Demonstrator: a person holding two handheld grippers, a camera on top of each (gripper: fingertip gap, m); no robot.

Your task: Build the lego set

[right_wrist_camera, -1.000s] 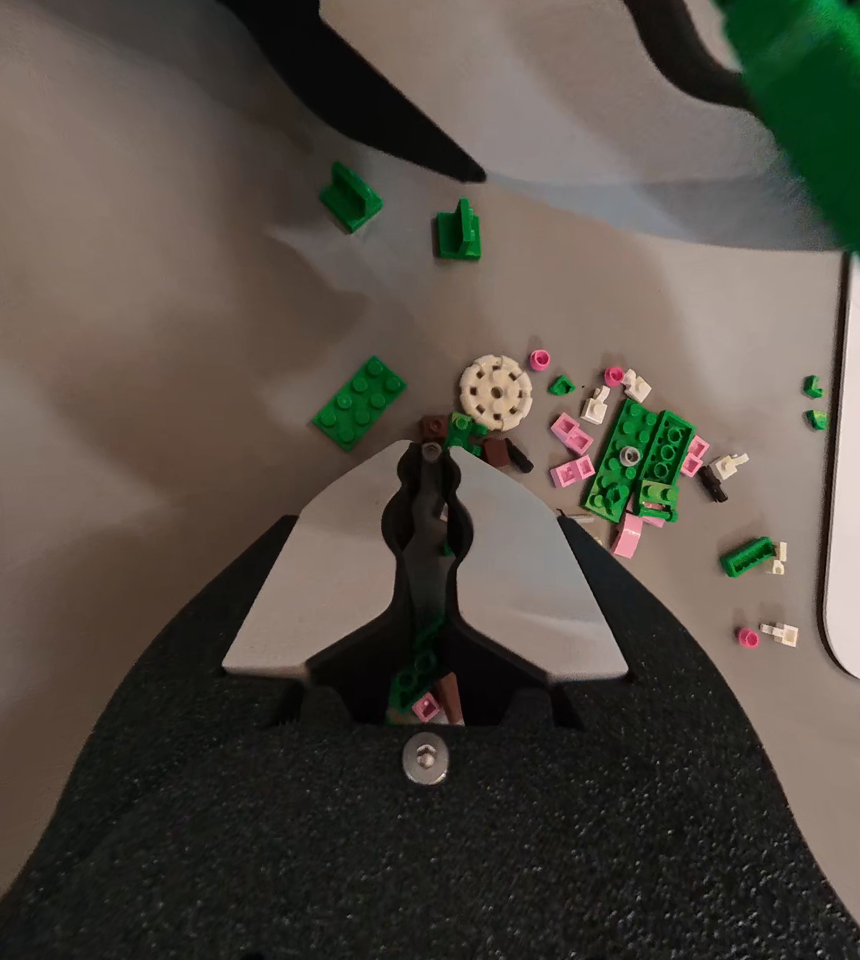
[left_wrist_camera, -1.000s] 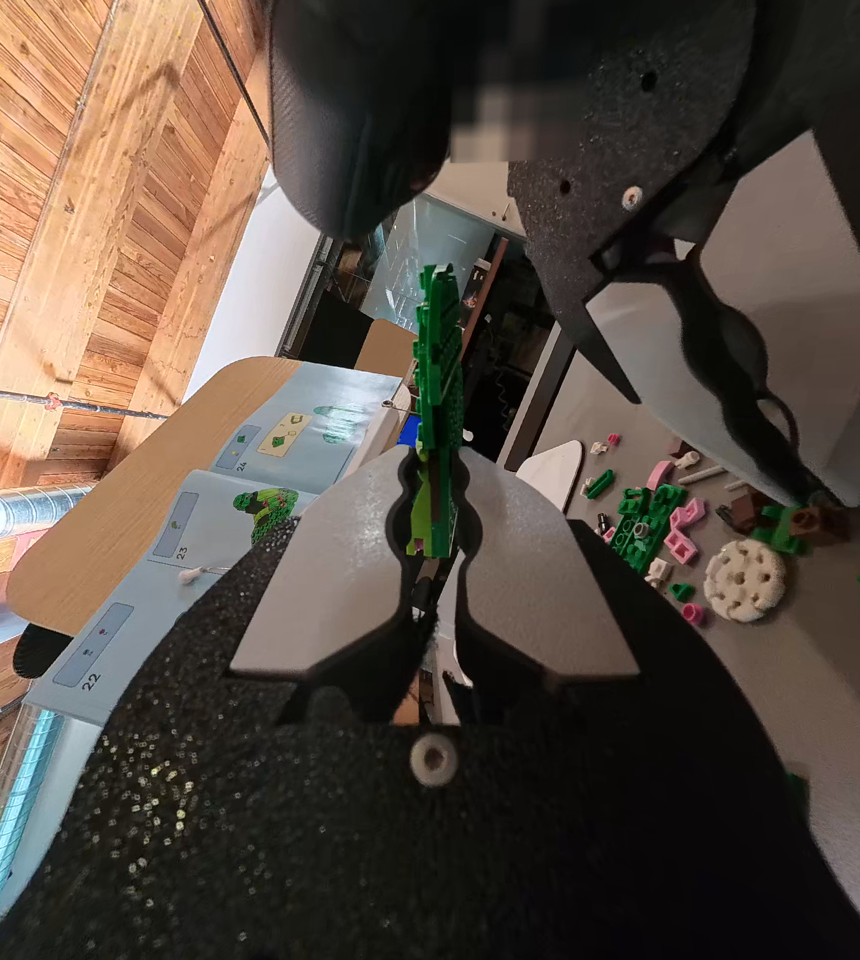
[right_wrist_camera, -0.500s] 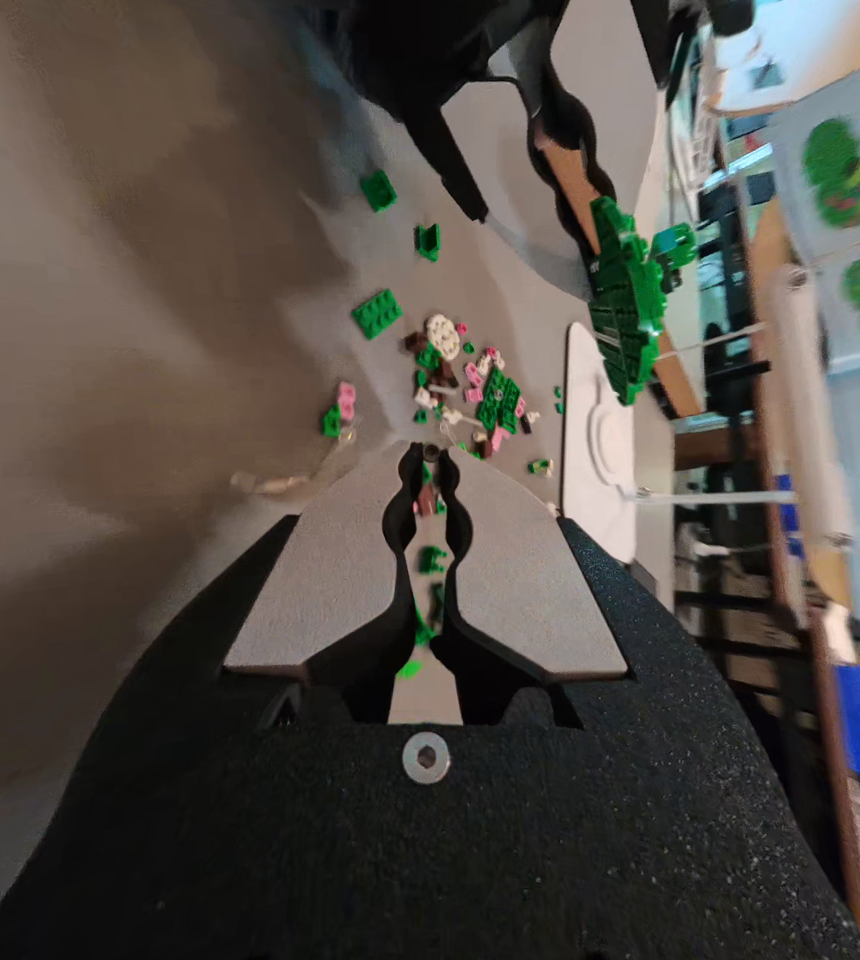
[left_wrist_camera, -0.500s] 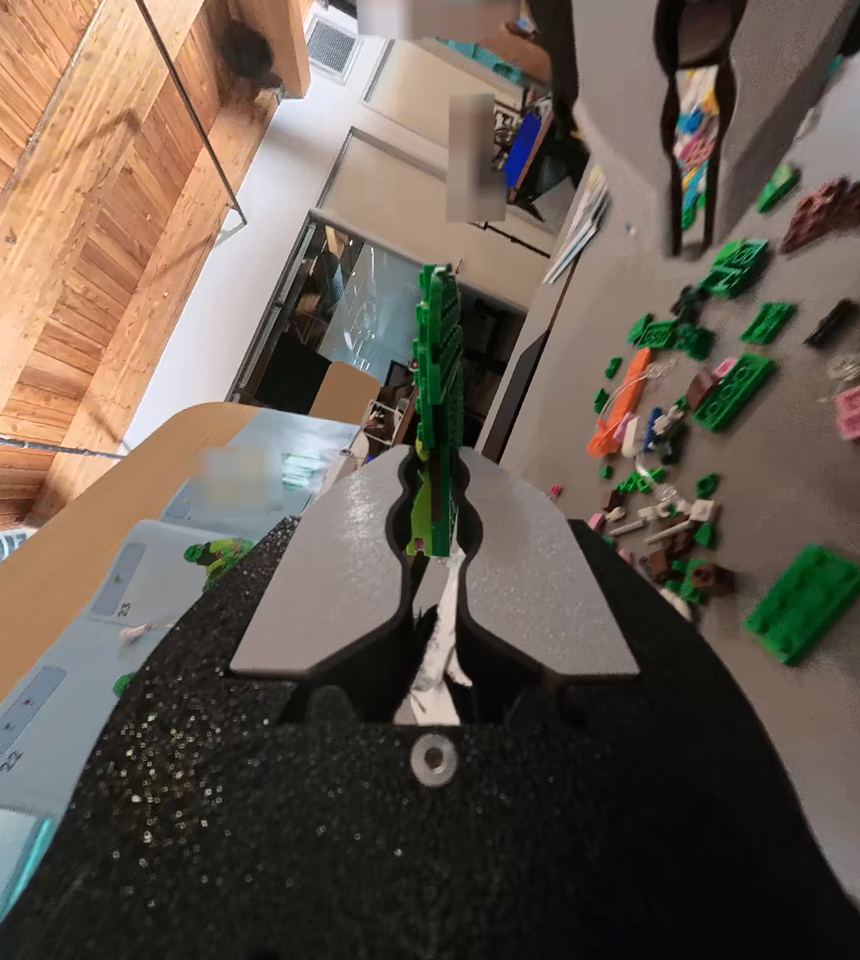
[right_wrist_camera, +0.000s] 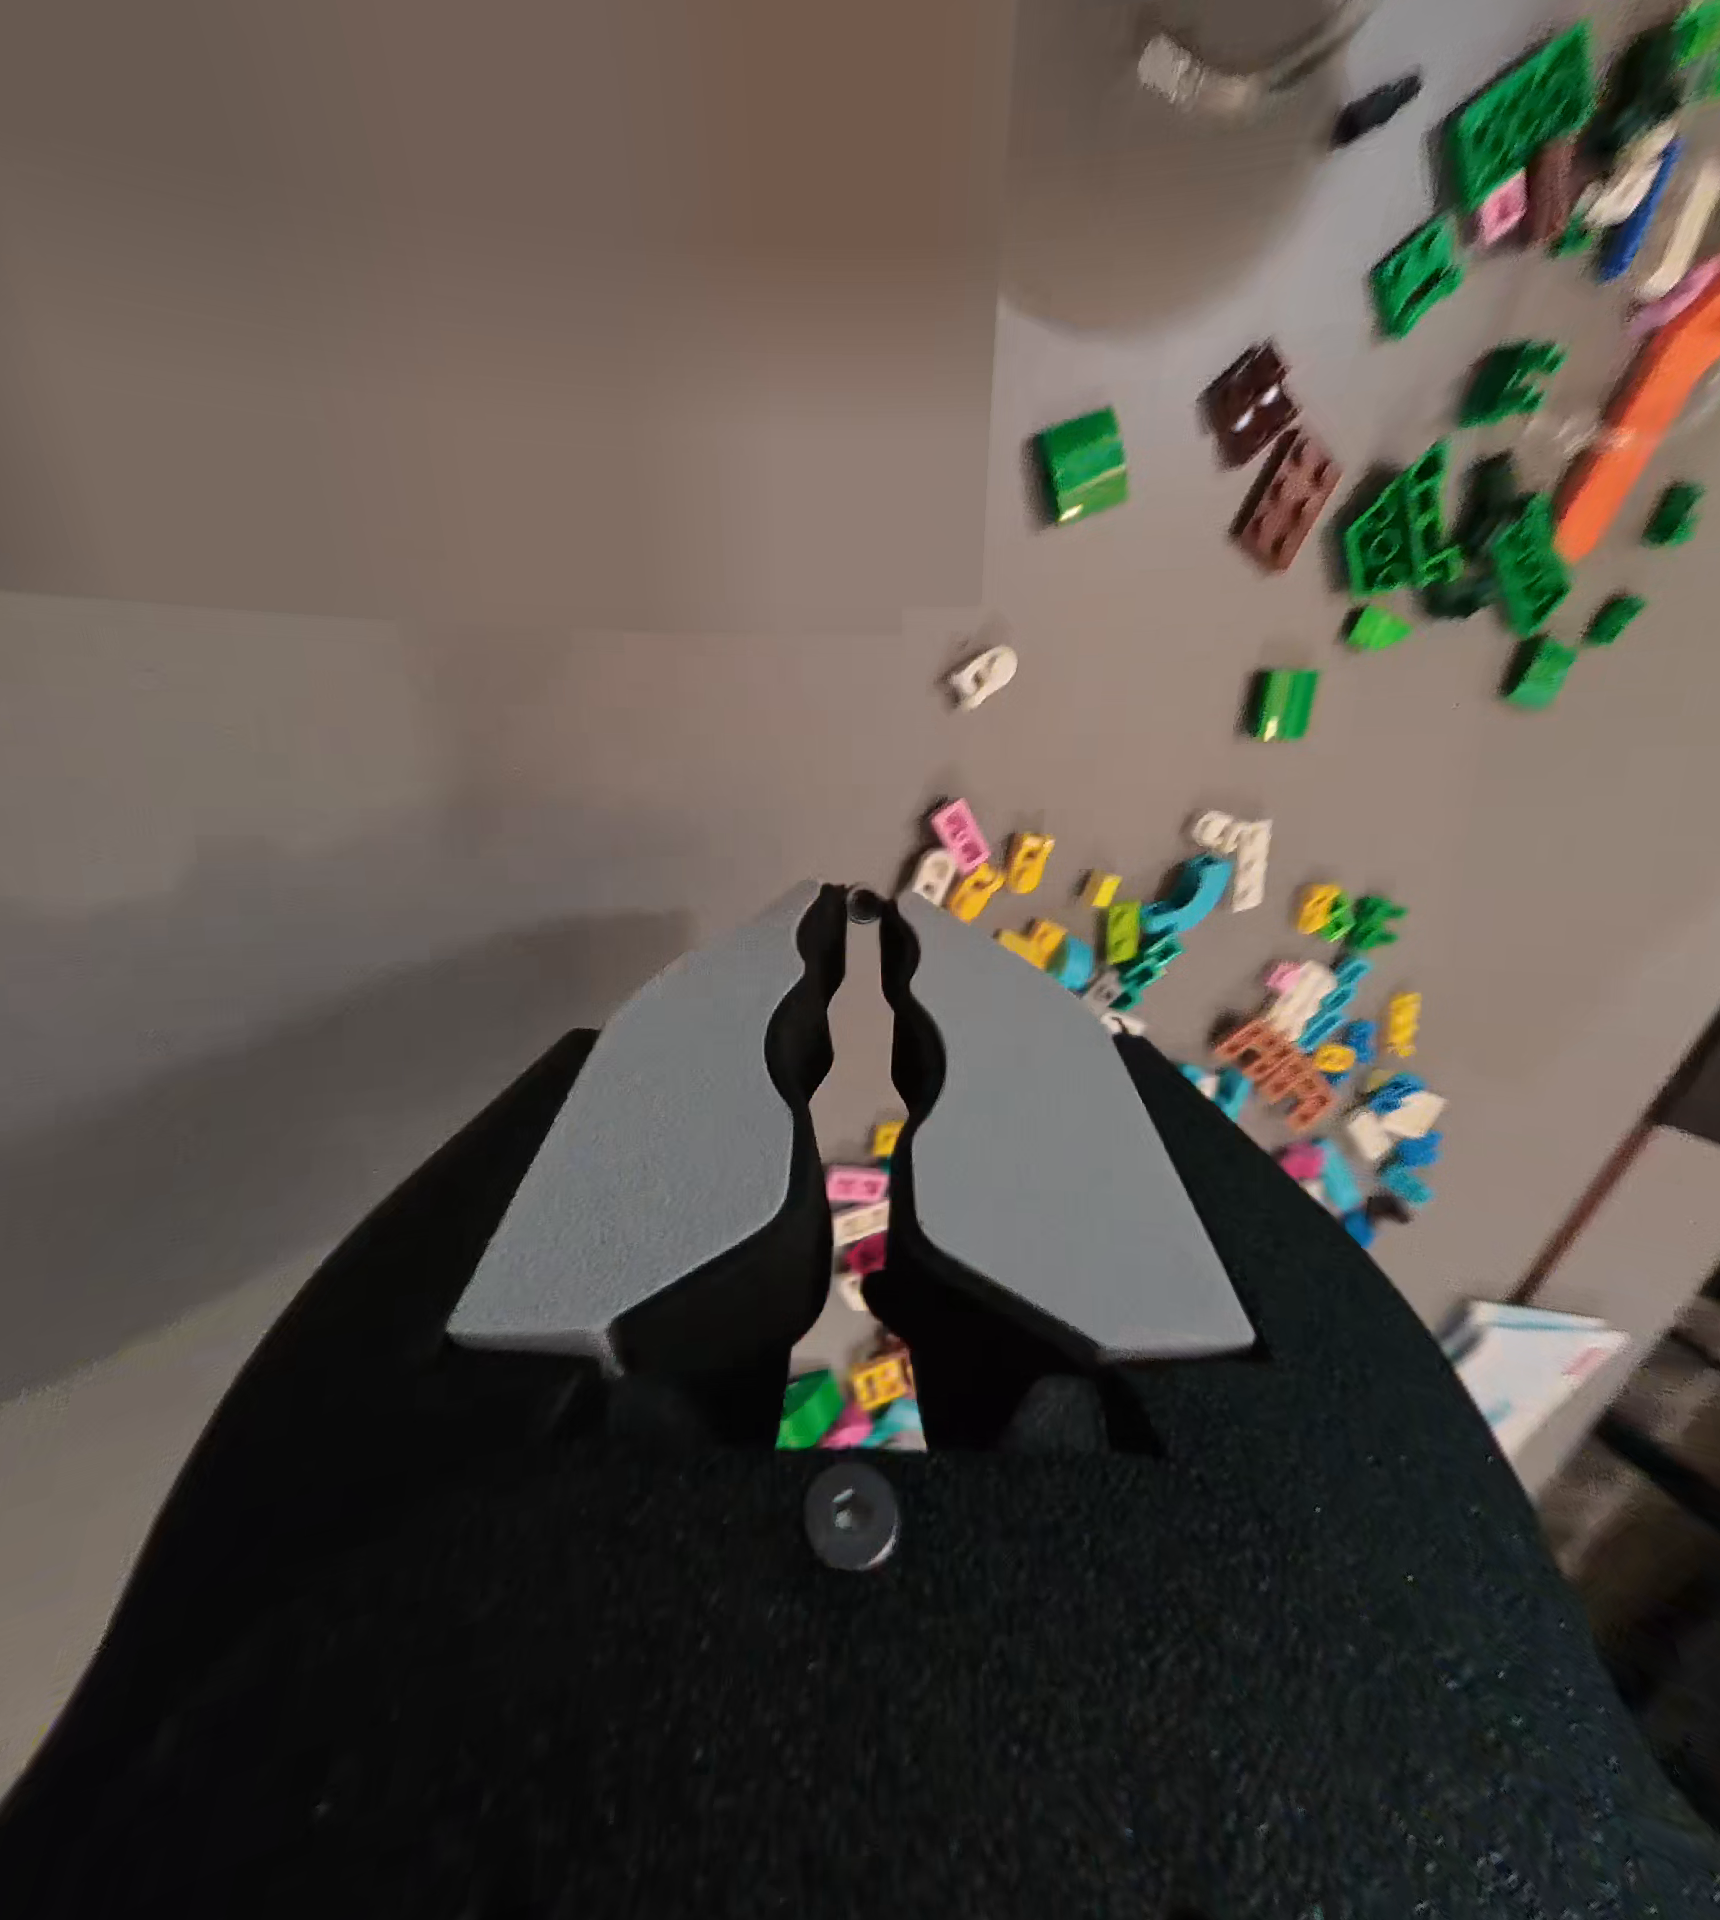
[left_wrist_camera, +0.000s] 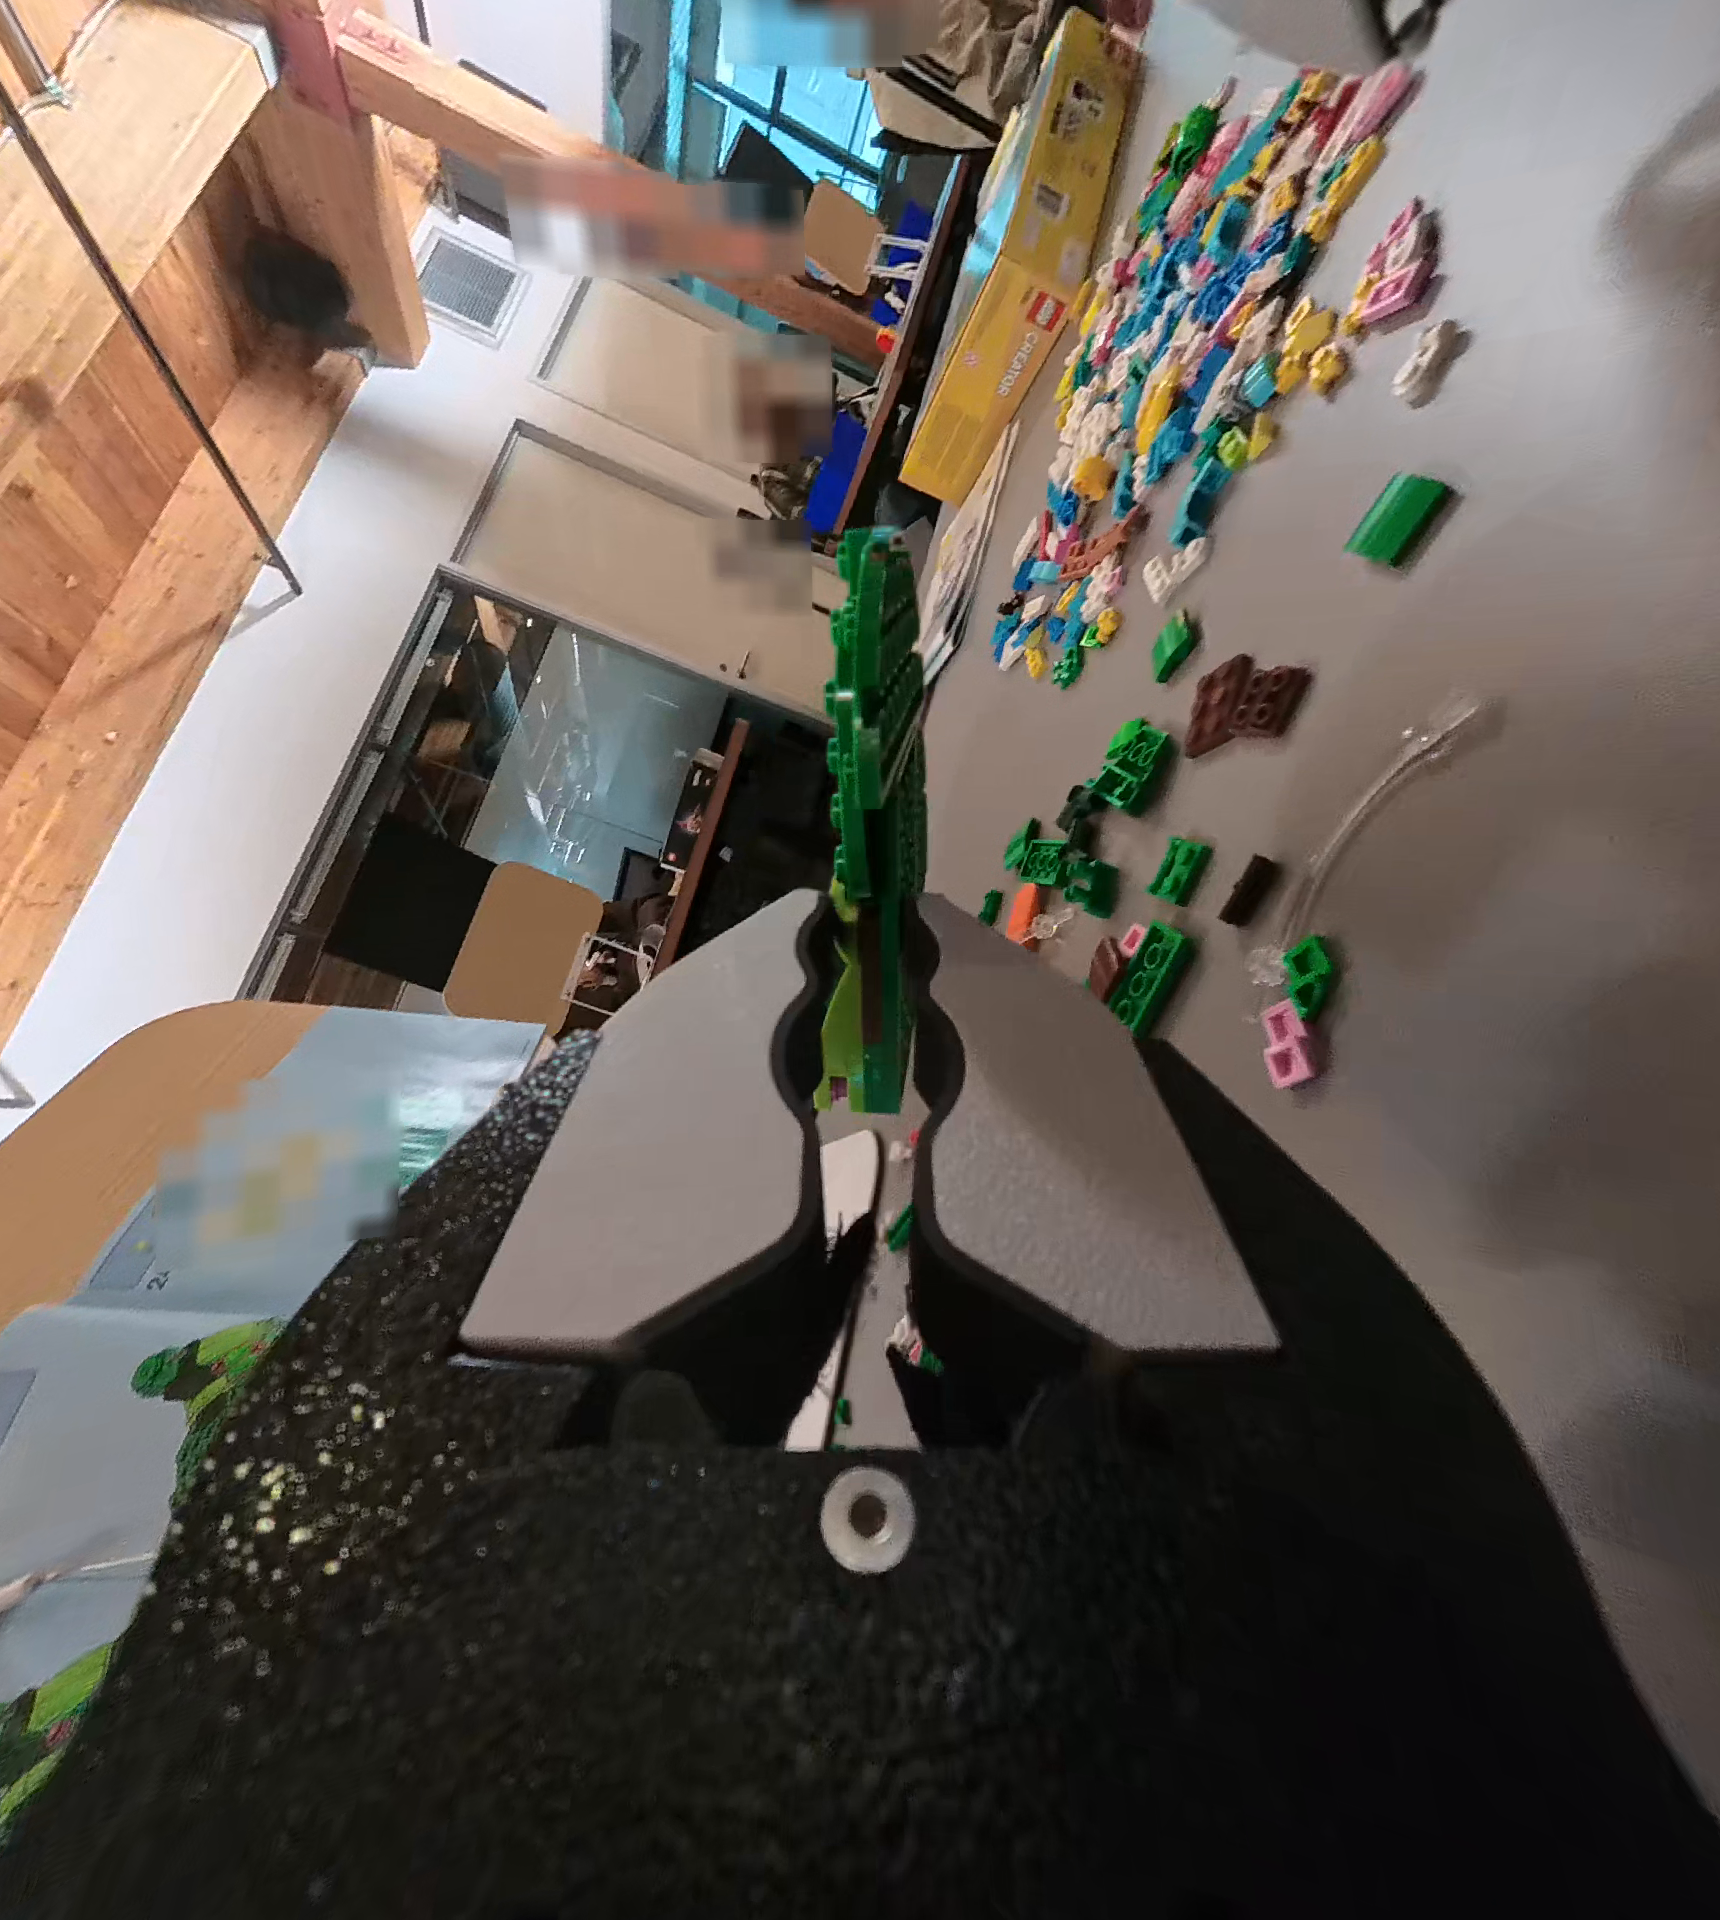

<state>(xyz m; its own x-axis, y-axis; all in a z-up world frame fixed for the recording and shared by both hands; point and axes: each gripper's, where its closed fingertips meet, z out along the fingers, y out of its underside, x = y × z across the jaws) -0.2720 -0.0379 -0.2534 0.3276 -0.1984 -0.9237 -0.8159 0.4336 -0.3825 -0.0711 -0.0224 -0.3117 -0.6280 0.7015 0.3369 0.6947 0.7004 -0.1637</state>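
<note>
My left gripper [left_wrist_camera: 871,920] is shut on a flat green lego assembly [left_wrist_camera: 877,727]. It holds the assembly edge-on, sticking out past the fingertips, above the grey table [left_wrist_camera: 1562,1091]. My right gripper [right_wrist_camera: 861,909] is nearly closed, with a tiny dark round stud [right_wrist_camera: 861,906] pinched at the very tips. It hangs over the grey table [right_wrist_camera: 420,520] near a pile of small coloured pieces [right_wrist_camera: 1303,1039]. Loose green bricks [right_wrist_camera: 1407,520], brown plates [right_wrist_camera: 1282,499] and an orange piece [right_wrist_camera: 1666,384] lie farther off. The right wrist view is blurred.
A yellow lego box [left_wrist_camera: 1022,281] and a spread of coloured pieces [left_wrist_camera: 1199,343] lie at the table's far end. Green bricks [left_wrist_camera: 1136,769], a brown plate [left_wrist_camera: 1251,701], pink bricks [left_wrist_camera: 1287,1044] and clear plastic bits [left_wrist_camera: 1355,831] are scattered nearer. An instruction booklet [left_wrist_camera: 56,1455] is at lower left. The grippers' ends are close to 20 cm from one another. My left tips are roughly 15 cm from the orange piece [right_wrist_camera: 1666,384].
Both views have swung. The right gripper has left the left wrist view and moved from the green-and-pink cluster to the coloured pile, stud still at its tips. The left still holds the assembly.
</note>
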